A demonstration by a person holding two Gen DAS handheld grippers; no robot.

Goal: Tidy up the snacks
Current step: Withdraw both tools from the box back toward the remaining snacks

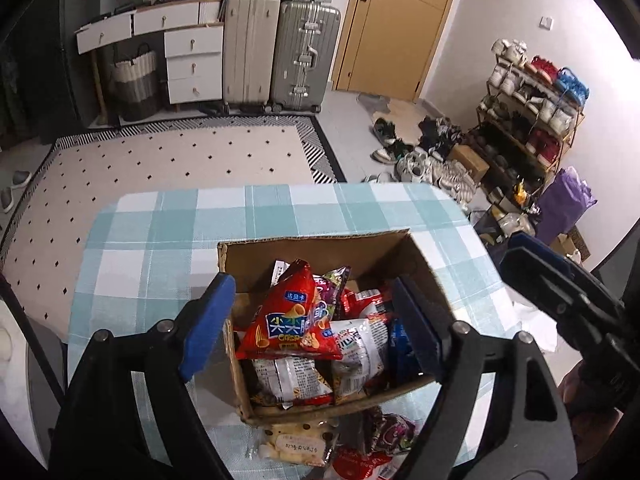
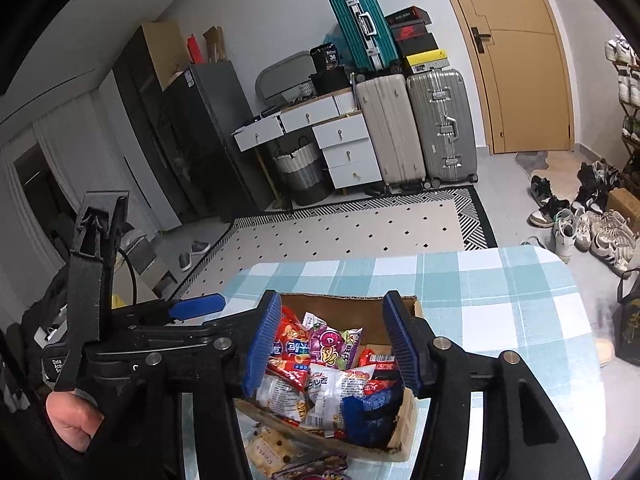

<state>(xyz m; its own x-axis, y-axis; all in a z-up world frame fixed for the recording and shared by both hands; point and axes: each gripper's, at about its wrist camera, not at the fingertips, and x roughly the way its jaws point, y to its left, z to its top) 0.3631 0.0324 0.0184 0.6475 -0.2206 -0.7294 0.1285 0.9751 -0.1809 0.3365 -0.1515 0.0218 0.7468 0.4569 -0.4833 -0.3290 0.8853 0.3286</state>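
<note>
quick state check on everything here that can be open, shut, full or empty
cardboard box: open top, filled with snack packets
left gripper: open, empty
right gripper: open, empty
red triangular chip bag: sealed, on top of the pile
door: shut
top left drawer: pulled open

On my feeds the cardboard box reads as matt brown corrugated board, its near edge frayed and scuffed. The snack packets inside are glossy film; the red chip bag catches the light, as does the crinkled blue packet. The checked tablecloth looks like matt woven cloth. My left gripper and right gripper are matt black plastic with ribbed blue rubbery pads and shiny metal pins.
</note>
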